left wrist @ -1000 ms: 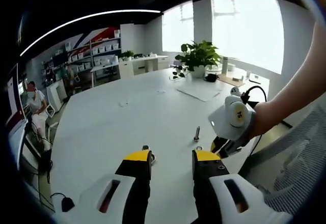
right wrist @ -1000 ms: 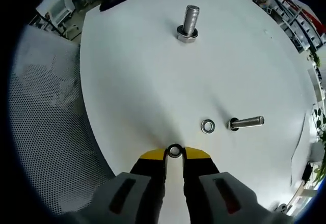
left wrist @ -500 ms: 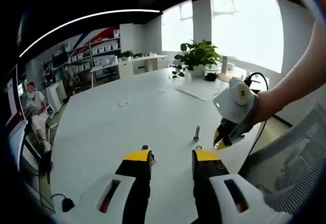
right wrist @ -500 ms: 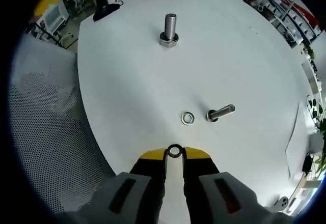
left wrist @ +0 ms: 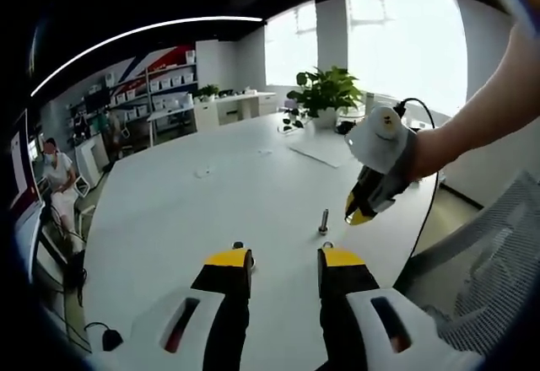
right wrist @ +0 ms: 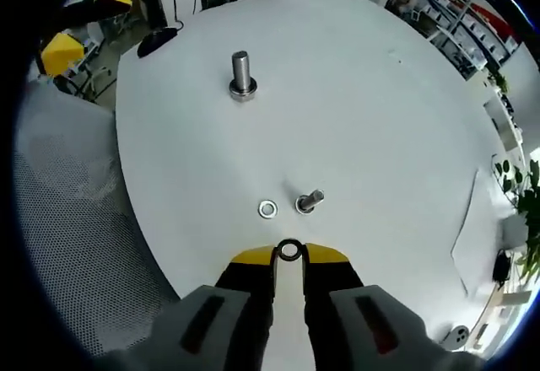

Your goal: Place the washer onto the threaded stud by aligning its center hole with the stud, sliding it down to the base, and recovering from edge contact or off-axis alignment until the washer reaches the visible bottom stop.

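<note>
The right gripper [right wrist: 289, 253] pinches a washer [right wrist: 289, 250] between its jaw tips, raised over the table [right wrist: 380, 135]; just beyond lie a second washer [right wrist: 267, 210] and, beside it, a stud [right wrist: 309, 201]. Farther off stands another stud [right wrist: 241, 75] (upright, a washer at its base). The left gripper [left wrist: 284, 258] holds its jaws apart and empty, the right gripper [left wrist: 364, 207] hanging above the nearer stud [left wrist: 323, 222].
</note>
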A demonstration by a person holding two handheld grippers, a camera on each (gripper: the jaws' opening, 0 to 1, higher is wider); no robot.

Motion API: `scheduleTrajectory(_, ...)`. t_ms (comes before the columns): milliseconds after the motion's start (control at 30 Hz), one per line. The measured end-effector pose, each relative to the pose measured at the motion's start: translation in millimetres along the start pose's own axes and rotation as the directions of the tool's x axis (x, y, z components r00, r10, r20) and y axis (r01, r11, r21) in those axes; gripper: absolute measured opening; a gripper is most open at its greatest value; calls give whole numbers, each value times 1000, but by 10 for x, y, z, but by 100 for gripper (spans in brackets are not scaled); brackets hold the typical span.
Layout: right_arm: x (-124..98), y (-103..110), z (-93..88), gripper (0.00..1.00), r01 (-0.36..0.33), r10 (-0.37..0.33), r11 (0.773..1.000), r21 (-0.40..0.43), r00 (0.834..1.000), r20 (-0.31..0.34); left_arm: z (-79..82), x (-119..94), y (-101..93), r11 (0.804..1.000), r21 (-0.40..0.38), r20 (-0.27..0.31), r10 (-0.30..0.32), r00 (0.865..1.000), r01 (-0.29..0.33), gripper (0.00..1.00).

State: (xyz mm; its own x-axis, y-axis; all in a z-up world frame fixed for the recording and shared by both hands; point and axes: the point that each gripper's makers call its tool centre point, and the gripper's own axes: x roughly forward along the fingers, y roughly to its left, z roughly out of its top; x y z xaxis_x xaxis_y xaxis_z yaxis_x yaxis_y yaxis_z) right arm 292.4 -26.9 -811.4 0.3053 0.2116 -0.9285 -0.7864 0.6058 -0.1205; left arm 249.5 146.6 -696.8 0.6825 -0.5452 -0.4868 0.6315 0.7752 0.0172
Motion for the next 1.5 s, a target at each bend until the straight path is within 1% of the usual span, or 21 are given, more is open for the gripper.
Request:
scheduleTrajectory(133,-28,-58,146,13,6,-5,1000,-15,1000,24,-10,5,6,1000,-9,-2,-2,1000,2,30)
scheduleTrajectory(200,-10,-80,171,13,10,-9,999,-39,1000,22,6,7,-7,1000,-5,2,-5,1000,5,30)
scheduleTrajectory(367,9,-124,260,13,14,-13,999,-41,999,34,2,11,-16,1000,1,0,-8,1000,8,30)
scheduleTrajectory(533,43,-141,309,13,21,-18,997,-80,999,33,15,7,-10,1000,-2,6,-7,1000,8,29)
scheduleTrajectory(733,92,-157,313,13,14,-12,997,-80,1000,19,21,5,-16,1000,-3,8,-10,1000,10,29)
scheduleTrajectory(967,147,-150,315,13,2,-2,995,-101,1000,-1,18,8,-12,1000,-2,6,-9,1000,9,29)
scheduleTrajectory(1233,253,-156,300,13,-15,13,994,-112,1000,-24,2,6,3,1000,-5,1,-4,1000,4,29)
scheduleTrajectory(1500,384,-133,222,14,-39,33,993,-109,998,-56,-26,15,-15,1000,8,-11,-6,1000,6,29)
